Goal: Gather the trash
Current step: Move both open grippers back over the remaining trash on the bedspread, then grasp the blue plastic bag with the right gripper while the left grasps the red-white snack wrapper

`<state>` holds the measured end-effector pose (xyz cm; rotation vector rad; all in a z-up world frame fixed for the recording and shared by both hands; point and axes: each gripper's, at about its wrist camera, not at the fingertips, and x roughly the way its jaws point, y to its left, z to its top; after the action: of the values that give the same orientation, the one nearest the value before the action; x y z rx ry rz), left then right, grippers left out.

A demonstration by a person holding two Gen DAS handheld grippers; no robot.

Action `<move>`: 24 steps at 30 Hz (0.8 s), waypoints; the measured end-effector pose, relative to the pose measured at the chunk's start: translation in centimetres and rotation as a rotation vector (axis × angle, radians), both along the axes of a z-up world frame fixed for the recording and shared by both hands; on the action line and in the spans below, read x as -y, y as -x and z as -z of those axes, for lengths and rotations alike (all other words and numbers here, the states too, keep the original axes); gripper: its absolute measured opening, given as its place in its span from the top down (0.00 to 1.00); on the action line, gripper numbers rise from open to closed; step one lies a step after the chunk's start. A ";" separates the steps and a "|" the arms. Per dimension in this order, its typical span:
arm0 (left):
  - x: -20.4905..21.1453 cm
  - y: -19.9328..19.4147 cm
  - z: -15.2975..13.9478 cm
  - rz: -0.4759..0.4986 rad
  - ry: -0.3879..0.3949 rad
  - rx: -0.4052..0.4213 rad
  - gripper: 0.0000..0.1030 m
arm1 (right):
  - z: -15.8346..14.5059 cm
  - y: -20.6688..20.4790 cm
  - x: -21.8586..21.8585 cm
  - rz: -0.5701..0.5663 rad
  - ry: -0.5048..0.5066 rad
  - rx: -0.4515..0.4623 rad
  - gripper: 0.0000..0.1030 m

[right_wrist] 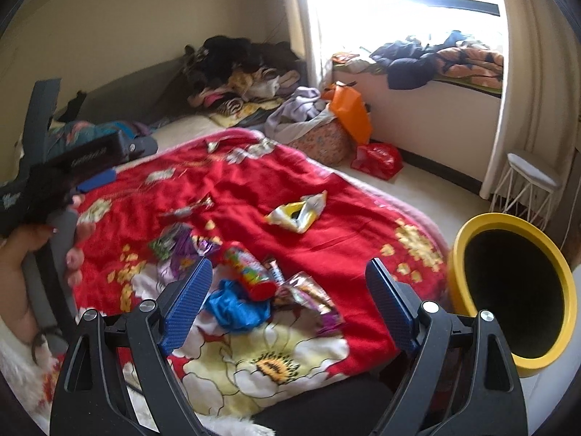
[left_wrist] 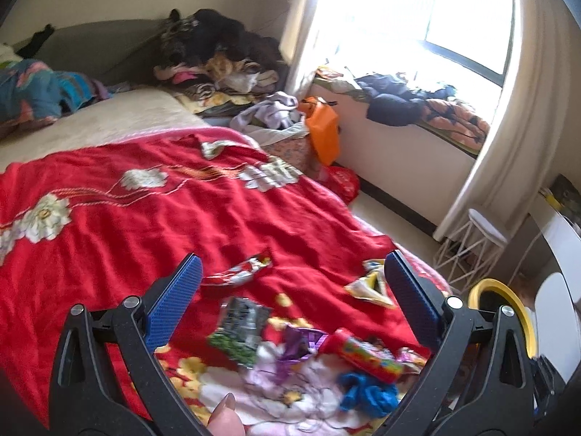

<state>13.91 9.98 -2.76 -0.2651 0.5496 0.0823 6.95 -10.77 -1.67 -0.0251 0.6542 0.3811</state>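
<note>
While both claws hang over the red blanket (right_wrist: 326,196), the scene reads:
Right claw (right_wrist: 290,301): jaws wide apart, nothing held.
Left claw (left_wrist: 290,290): jaws wide apart, nothing held.
Blue wad (right_wrist: 236,307): just inside right claw's left finger.
Red tube (right_wrist: 248,267): between right fingers, just beyond.
Yellow wrapper (right_wrist: 296,212): well ahead of right claw.
Bin (right_wrist: 457,254): right of right claw, beside bed.

A red blanket (right_wrist: 276,181) patterned with white and yellow flowers covers the bed, strewn with a yellow-and-silver wrapper (right_wrist: 297,212), a crumpled blue bag (right_wrist: 238,309) and a rainbow-printed red tube (right_wrist: 250,272), beside a yellow bin (right_wrist: 458,254) with black inside.
</note>
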 end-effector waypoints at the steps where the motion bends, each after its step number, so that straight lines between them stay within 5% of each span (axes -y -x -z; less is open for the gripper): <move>1: -0.5 0.0 0.2 -0.009 0.003 -0.005 0.10 | 0.3 -0.1 -0.4 -0.010 0.005 -0.010 0.19; 14: -5.3 -1.2 5.1 -0.084 0.056 -0.137 0.10 | 5.2 -1.5 -4.8 -0.135 0.089 -0.182 0.36; 20: -6.8 -2.8 7.5 -0.076 0.094 -0.191 0.11 | 7.5 -3.1 -5.7 -0.143 0.126 -0.288 0.53; 24: -7.7 -4.2 8.8 -0.079 0.138 -0.213 0.23 | 8.6 -3.6 -5.4 -0.151 0.101 -0.351 0.73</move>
<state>18.06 17.68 -11.53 -0.4160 0.7582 0.1503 10.60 -5.33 -10.28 -0.1059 1.0217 0.5038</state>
